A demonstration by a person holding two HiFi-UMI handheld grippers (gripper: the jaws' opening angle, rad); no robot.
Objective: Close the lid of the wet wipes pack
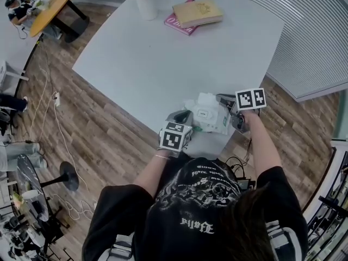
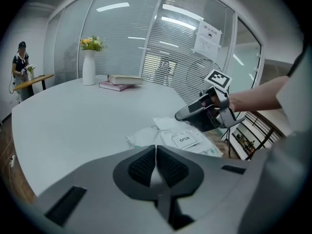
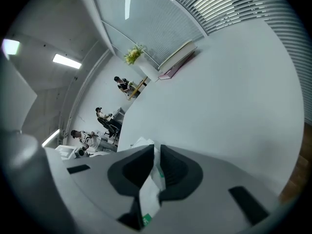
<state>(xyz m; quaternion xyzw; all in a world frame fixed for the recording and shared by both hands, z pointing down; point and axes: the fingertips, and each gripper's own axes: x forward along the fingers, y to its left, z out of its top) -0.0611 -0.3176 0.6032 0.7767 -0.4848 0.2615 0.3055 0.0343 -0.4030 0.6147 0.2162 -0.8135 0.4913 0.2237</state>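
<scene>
L gripper (image 2: 156, 155): jaws together, nothing btw them, just beside the wet wipes pack (image 1: 211, 116). R gripper (image 3: 155, 165) pinches the pack's edge on the opposite side. Pack lies on white table (image 1: 163, 58) near its front edge, lid (image 2: 184, 139) w/ OPEN label facing up. Far end: vase (image 1: 145, 4), books (image 1: 194, 14).

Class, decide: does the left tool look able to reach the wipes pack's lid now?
Probably yes: the shut left tool faces the lid closely, nothing between; the right tool pinches the pack.
</scene>
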